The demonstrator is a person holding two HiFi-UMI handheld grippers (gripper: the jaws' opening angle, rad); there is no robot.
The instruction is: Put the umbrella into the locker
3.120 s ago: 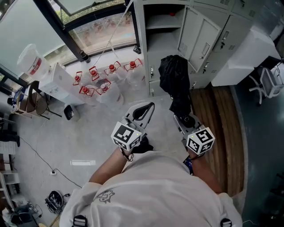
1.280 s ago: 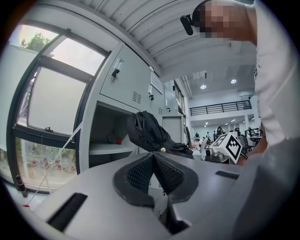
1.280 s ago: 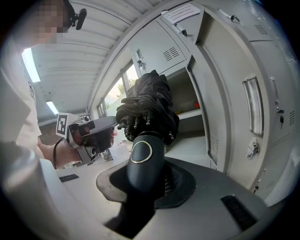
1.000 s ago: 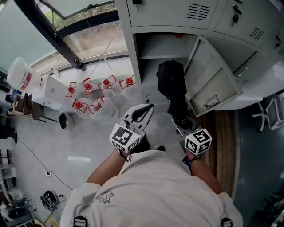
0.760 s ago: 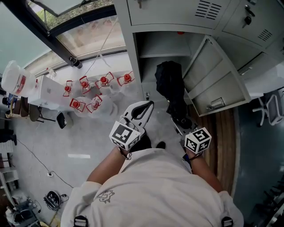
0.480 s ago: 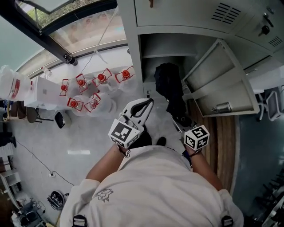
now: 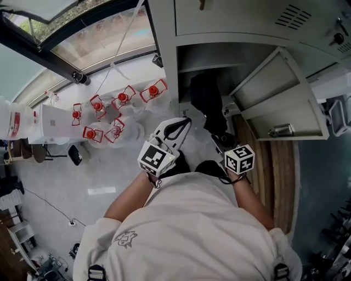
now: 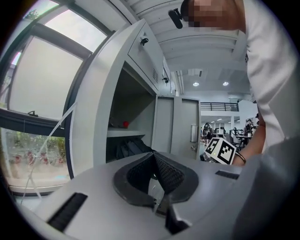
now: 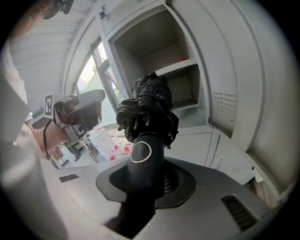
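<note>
Locker corner of a large open-plan workplace, bank of grey metal lockers with vented doors, tall dark-framed window wall, pale polished floor, far hall with railed mezzanine, ceiling spotlights

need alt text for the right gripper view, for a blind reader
The right tool grips the handle of a folded black fabric umbrella, its bundled canopy pointing toward an open grey metal locker with an inner shelf. The left tool is at the left.
</note>
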